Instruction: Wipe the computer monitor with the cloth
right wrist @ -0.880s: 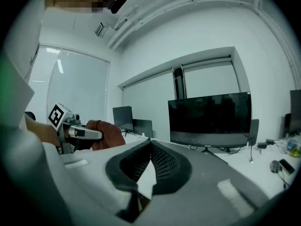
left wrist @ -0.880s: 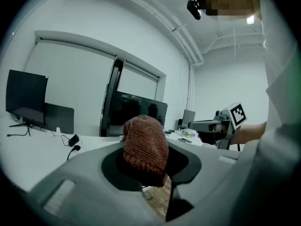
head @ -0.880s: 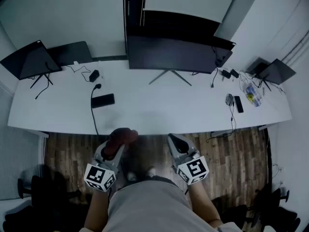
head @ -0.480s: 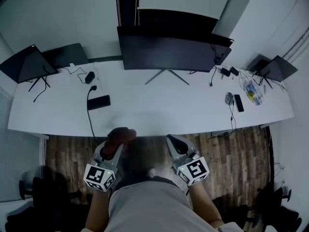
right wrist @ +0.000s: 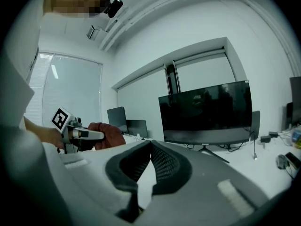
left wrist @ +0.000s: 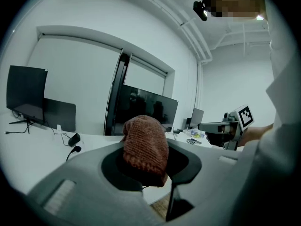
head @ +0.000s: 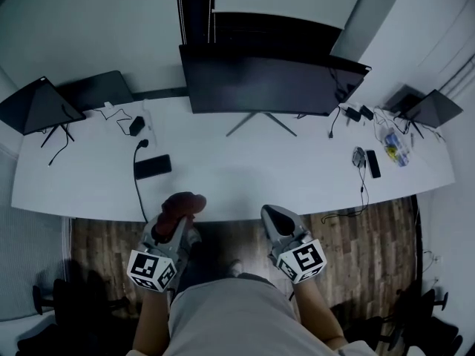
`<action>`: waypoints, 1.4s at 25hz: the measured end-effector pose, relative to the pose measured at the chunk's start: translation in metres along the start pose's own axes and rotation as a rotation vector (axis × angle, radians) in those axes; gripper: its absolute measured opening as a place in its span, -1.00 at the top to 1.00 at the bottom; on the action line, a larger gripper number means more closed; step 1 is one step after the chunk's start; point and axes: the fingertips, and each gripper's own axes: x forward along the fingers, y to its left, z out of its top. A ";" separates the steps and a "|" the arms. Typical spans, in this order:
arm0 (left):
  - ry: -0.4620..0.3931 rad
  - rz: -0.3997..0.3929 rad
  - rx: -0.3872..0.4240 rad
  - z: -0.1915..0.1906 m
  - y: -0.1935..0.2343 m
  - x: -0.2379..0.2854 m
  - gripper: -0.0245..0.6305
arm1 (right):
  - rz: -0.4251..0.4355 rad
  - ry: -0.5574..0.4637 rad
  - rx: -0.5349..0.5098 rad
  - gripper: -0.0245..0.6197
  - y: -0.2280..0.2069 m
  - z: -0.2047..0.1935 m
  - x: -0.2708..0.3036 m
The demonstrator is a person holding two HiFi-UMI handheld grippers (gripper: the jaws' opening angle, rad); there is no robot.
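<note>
A large dark monitor point(head: 263, 76) stands on a V-shaped foot at the back middle of the white desk point(head: 223, 169); it also shows as the monitor point(left wrist: 146, 106) and the monitor point(right wrist: 204, 113). My left gripper point(head: 180, 215) is shut on a bunched reddish-brown cloth point(head: 179, 206), held just in front of the desk's near edge. The cloth point(left wrist: 145, 147) sticks up between the jaws, and the cloth point(right wrist: 109, 134) shows from the right side too. My right gripper point(head: 276, 219) is shut with nothing in it, its tips meeting point(right wrist: 150, 145), level with the left one.
Smaller monitors stand at the desk's far left point(head: 33, 106) and far right point(head: 430, 108). A black phone point(head: 152, 166) on a cable, a power adapter point(head: 136, 125), a mouse point(head: 358, 156) and another phone point(head: 372, 163) lie on the desk. Wooden floor lies below.
The view has shifted slightly; both grippers have edged forward toward the desk's near edge, the left still holding the cloth.
</note>
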 end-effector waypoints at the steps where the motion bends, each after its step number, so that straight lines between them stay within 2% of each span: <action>1: -0.003 0.000 -0.006 0.003 0.011 0.006 0.59 | -0.005 0.002 0.001 0.91 -0.002 0.002 0.010; 7: -0.022 -0.006 -0.027 0.028 0.086 0.046 0.59 | -0.034 0.022 -0.008 0.91 -0.009 0.019 0.087; 14: -0.025 -0.080 -0.025 0.048 0.161 0.092 0.59 | -0.093 0.039 -0.010 0.91 -0.012 0.037 0.178; 18: -0.043 -0.133 -0.012 0.064 0.190 0.116 0.59 | -0.136 0.058 -0.026 0.91 -0.016 0.046 0.211; 24: -0.087 -0.171 0.029 0.095 0.211 0.148 0.59 | -0.220 0.068 -0.033 0.91 -0.033 0.054 0.219; 35: -0.214 -0.201 0.147 0.182 0.199 0.203 0.59 | -0.310 0.067 -0.007 0.91 -0.081 0.062 0.204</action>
